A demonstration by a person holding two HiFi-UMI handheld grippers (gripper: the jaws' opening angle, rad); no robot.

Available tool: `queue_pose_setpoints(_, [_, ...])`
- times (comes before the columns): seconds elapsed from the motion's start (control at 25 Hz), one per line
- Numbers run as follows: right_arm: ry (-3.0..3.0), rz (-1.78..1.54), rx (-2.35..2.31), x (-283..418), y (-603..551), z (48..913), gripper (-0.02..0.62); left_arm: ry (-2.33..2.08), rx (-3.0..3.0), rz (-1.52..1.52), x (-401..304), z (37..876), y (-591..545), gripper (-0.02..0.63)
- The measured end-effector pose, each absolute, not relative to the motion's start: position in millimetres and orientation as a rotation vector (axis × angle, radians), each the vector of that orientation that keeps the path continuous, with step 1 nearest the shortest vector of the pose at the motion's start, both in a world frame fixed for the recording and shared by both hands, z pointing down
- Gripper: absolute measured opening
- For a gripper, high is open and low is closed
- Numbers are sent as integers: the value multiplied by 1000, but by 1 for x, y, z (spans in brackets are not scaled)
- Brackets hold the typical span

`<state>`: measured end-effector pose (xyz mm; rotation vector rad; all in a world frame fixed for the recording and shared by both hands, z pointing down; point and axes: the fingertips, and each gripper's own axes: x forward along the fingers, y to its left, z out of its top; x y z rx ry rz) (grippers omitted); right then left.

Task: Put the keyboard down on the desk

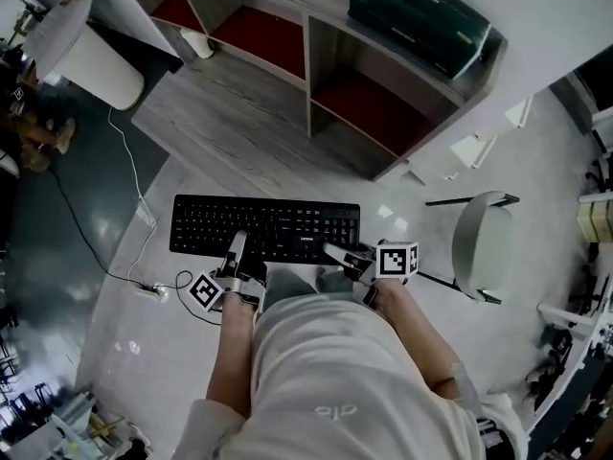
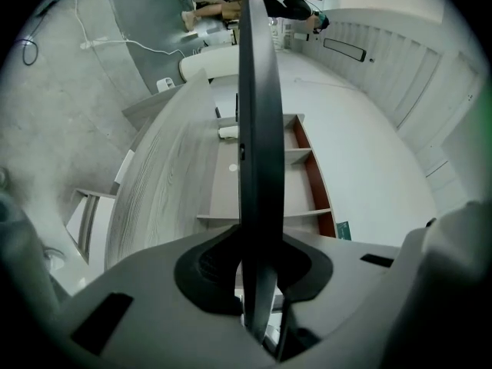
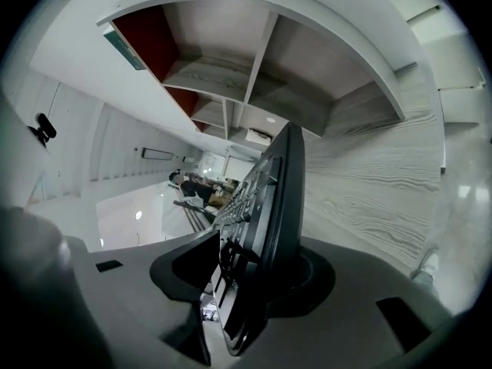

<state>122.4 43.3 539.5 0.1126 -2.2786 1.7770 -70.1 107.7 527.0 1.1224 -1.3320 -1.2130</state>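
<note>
Head view: black keyboard [image 1: 278, 220] carried flat between two grippers, just short of the counter [image 1: 230, 123].
Keyboard hangs over the floor [image 1: 124, 324], keys up and long side toward the counter's near edge, not lying on it. Left gripper [image 1: 237, 247] is clamped on the near long edge; the left gripper view shows both dark pads pressed on the thin board. Right gripper [image 1: 337, 254] takes the same edge further right, but the right gripper view shows its jaws standing apart: one pad against the underside, the other pad [image 3: 187, 261] off the keys, with the board tilted in the gap. Shelves [image 1: 369, 108] with red backs sit at the counter's far side, a green case [image 1: 417, 12] on top. White stool [image 1: 484, 242] at right; a cable [image 1: 120, 161] runs across the floor at left.
</note>
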Motion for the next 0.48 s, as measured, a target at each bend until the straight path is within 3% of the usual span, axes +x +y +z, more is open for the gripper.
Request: queue_pose_setpoints(0.48, [-2233,1617,105,84,15,565,265,-1358,1026,-1251,-109,555,87,89])
